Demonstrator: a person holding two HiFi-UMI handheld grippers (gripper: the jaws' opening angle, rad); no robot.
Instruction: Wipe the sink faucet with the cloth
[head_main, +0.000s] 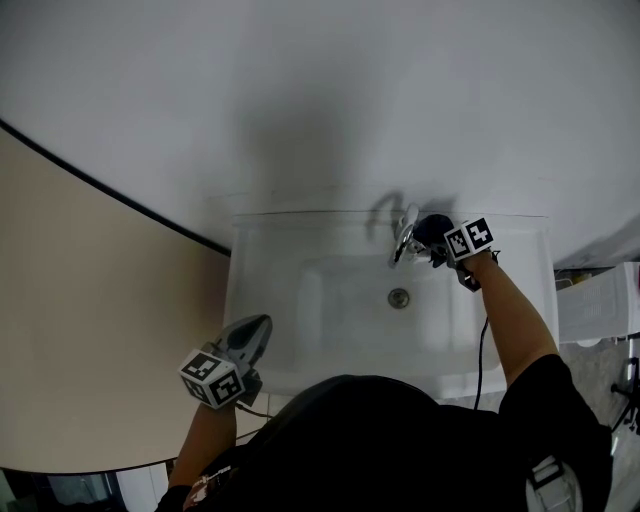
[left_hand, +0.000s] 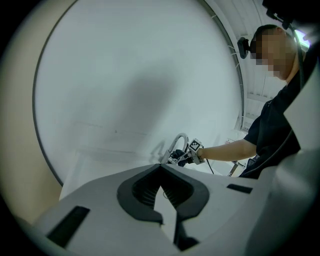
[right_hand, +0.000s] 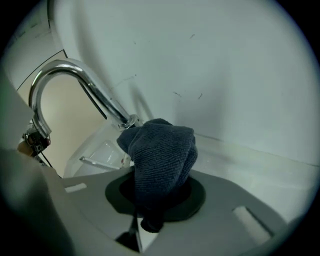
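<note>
My right tool (head_main: 441, 247) is clamping a bunched dark cloth (right_hand: 162, 152), and the wad is sitting right against the base of the chrome faucet (right_hand: 65, 72), where the curved neck is rising from the back of the white sink (head_main: 250, 290). It appears to be touching the metal there. My left tool (left_hand: 161, 167) is hanging closed and empty over the sink's front left edge, well apart from the work.

To do this well, I am thinking of keeping the grip firm so the cloth is not slipping out, and letting the soft bulge rather than the tool's hard tips be doing the rubbing. I am aiming to be working from the base up along the neck to the spout, going round the far side too, and keeping pressure light and steady so nothing is getting knocked
</note>
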